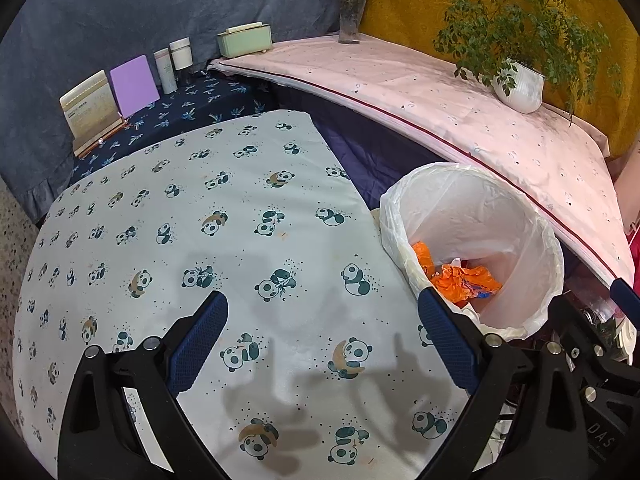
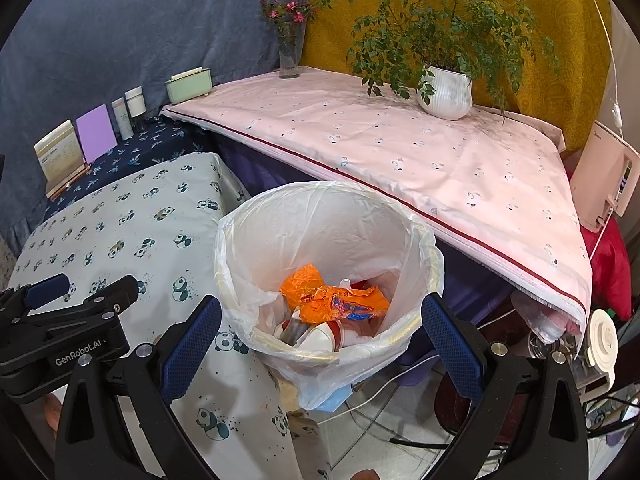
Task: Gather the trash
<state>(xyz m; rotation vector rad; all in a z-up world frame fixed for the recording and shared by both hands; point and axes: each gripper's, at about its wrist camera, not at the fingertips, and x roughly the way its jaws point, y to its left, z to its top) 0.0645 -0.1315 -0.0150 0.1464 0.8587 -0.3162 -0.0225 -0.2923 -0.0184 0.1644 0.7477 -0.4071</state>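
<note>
A bin lined with a white plastic bag (image 2: 320, 216) (image 1: 516, 216) stands beside the panda-print table (image 1: 200, 248). Inside it lie a crumpled orange wrapper (image 2: 316, 296) (image 1: 460, 280) and red-and-white paper cups (image 2: 320, 334). My right gripper (image 2: 320, 336) hovers open just above the bin's near rim, nothing between its blue pads. My left gripper (image 1: 322, 336) is open over the bare panda cloth, left of the bin, empty. The left gripper's body (image 2: 60, 320) shows at the left edge of the right wrist view.
A pink-covered shelf (image 2: 400, 144) runs behind the bin, carrying a potted plant (image 2: 444, 92), a flower vase (image 2: 289, 52) and a green box (image 2: 188, 84). Cards and bottles (image 1: 120, 88) stand on the dark blue cloth. Cables and clutter (image 2: 560, 360) lie on the floor at right.
</note>
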